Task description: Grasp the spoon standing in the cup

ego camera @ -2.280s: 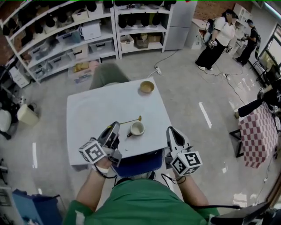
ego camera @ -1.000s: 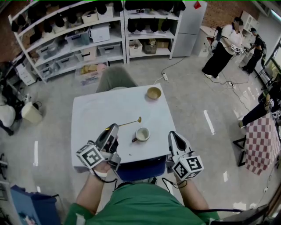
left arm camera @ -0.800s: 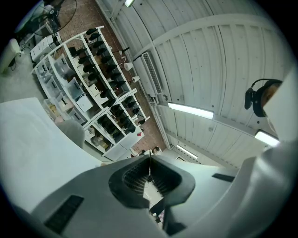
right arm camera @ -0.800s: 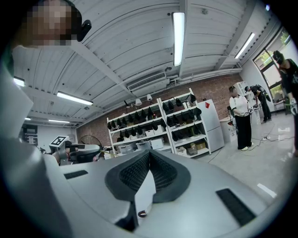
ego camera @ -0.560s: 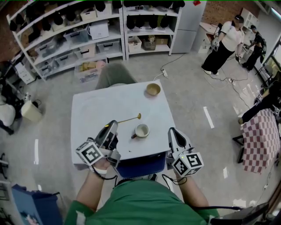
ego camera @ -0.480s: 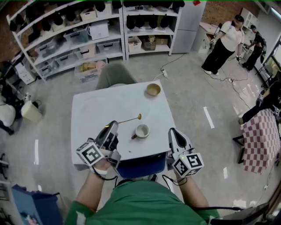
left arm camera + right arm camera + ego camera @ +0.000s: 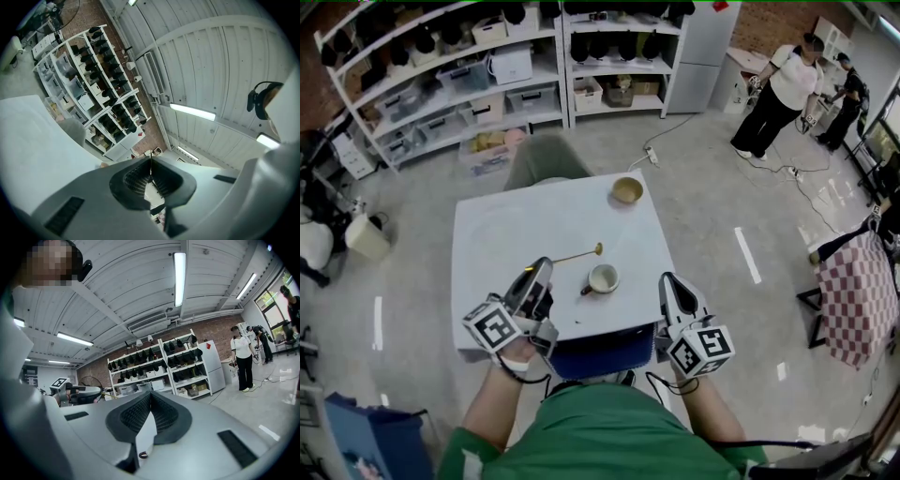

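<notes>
The left gripper point(image 7: 543, 272) hovers at the 7 o'clock edge of the white table point(image 7: 511, 220), its jaws clenched on nothing and its tip near the handle end of the gold spoon point(image 7: 574, 256). The spoon lies flat on the tabletop at 11 o'clock from the cup point(image 7: 602, 278), not in it. A tan bowl point(image 7: 627, 190) stands at the table's 1 o'clock. The right gripper point(image 7: 667, 281), at 5 o'clock, is likewise pressed together and empty.
</notes>
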Action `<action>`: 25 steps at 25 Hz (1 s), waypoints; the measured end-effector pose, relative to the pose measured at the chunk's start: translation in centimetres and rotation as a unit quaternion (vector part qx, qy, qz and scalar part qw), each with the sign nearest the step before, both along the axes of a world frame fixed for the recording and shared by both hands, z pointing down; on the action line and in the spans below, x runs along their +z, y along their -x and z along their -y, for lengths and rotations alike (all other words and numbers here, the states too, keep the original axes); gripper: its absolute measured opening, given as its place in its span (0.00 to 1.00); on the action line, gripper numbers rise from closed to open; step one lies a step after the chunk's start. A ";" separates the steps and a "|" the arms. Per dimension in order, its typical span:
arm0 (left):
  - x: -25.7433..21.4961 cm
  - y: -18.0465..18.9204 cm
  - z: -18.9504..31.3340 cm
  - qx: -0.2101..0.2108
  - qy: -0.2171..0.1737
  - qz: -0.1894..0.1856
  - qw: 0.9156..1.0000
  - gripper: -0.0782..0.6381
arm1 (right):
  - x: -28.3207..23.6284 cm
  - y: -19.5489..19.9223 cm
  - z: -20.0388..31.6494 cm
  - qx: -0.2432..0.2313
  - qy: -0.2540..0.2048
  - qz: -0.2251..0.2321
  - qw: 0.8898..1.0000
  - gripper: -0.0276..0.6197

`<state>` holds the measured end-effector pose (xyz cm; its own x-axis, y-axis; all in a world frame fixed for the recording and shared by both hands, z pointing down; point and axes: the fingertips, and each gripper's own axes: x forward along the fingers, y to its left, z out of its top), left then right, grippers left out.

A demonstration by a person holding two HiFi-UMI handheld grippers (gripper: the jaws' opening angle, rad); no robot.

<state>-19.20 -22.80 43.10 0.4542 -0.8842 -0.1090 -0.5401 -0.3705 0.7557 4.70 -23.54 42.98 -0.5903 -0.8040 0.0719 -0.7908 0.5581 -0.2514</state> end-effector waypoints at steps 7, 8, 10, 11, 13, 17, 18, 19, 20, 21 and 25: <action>-0.2 -0.1 -0.3 0.001 -0.003 -0.006 1.000 0.14 | 0.1 0.0 -0.3 0.000 0.001 -0.001 1.000 0.08; -0.3 -0.1 -0.2 0.001 -0.004 -0.006 1.000 0.14 | 0.0 0.0 -0.3 0.000 0.001 -0.001 1.000 0.08; -0.6 -0.2 0.0 0.001 -0.005 -0.007 1.000 0.14 | -0.2 -0.1 -0.1 -0.001 0.000 -0.001 1.000 0.08; -0.7 -0.3 0.1 0.002 -0.005 -0.007 1.000 0.14 | -0.3 -0.2 0.0 -0.001 0.000 -0.001 1.000 0.08; -0.7 -0.3 0.1 0.002 -0.005 -0.006 1.000 0.14 | -0.3 -0.2 0.0 -0.003 -0.001 -0.001 1.000 0.08; -0.5 -0.4 -0.2 0.004 -0.001 -0.011 1.000 0.14 | -0.2 -0.3 -0.4 0.000 0.002 -0.003 1.000 0.08; -0.5 -0.5 -0.4 0.006 0.000 -0.017 1.000 0.14 | -0.3 -0.3 -0.5 0.001 0.002 -0.003 1.000 0.08; -0.5 -0.5 -0.5 0.007 0.000 -0.022 1.000 0.14 | -0.3 -0.2 -0.5 0.000 0.002 -0.004 1.000 0.08; -0.5 -0.4 -0.5 0.007 0.001 -0.026 1.000 0.14 | -0.4 -0.2 -0.6 0.000 0.001 -0.003 1.000 0.08; -0.5 -0.4 -0.4 0.007 0.000 -0.028 1.000 0.14 | -0.4 -0.1 -0.5 -0.001 0.000 -0.003 1.000 0.08; -0.4 -0.2 -0.2 0.008 0.001 -0.019 1.000 0.14 | -0.3 0.1 -0.4 -0.002 -0.001 -0.004 1.000 0.08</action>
<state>-19.03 -22.56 42.75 0.4633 -0.8774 -0.1250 -0.5057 -0.3775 0.7757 4.55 -23.11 42.68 -0.5927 -0.8020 0.0742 -0.7905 0.5615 -0.2444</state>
